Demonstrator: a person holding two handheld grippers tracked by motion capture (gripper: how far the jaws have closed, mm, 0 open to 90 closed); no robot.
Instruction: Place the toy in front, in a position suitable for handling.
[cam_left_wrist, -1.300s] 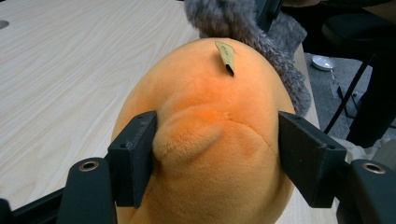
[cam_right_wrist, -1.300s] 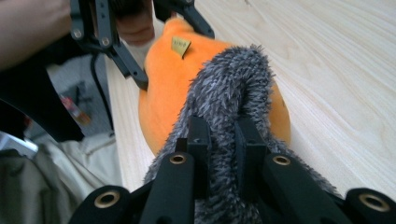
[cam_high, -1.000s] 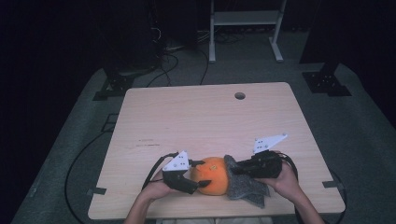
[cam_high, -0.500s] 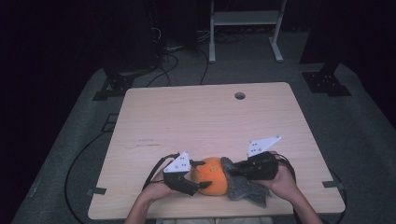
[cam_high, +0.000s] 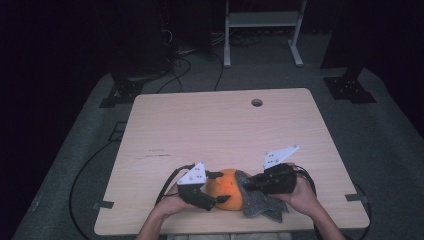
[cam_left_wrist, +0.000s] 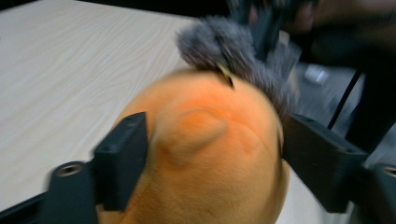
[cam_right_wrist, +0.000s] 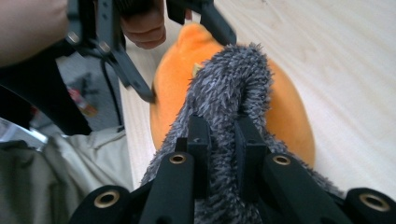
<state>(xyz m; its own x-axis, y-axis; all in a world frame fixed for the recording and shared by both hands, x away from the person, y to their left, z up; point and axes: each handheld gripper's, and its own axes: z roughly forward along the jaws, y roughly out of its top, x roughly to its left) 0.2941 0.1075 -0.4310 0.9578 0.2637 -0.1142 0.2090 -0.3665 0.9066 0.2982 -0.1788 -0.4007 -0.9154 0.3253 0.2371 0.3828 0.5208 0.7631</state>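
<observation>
Grey fuzzy cloth (cam_right_wrist: 233, 88) in right tool (cam_right_wrist: 219, 140)

Orange plush (cam_left_wrist: 210, 154) blurred, cut off at bottom edge; grey fur (cam_left_wrist: 233, 51) blurred.

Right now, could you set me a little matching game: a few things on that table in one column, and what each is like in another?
Things:
1. orange plush
2. grey furry cloth
3. left hand-held gripper
4. round hole

States:
A. pinched by the right hand-held gripper
B. near the table's far edge
C. jaws either side of the plush, just been opening
D. between the two grippers, near the table's front edge

Pairs: 1-D, 2-A, 3-C, 4-B
</observation>
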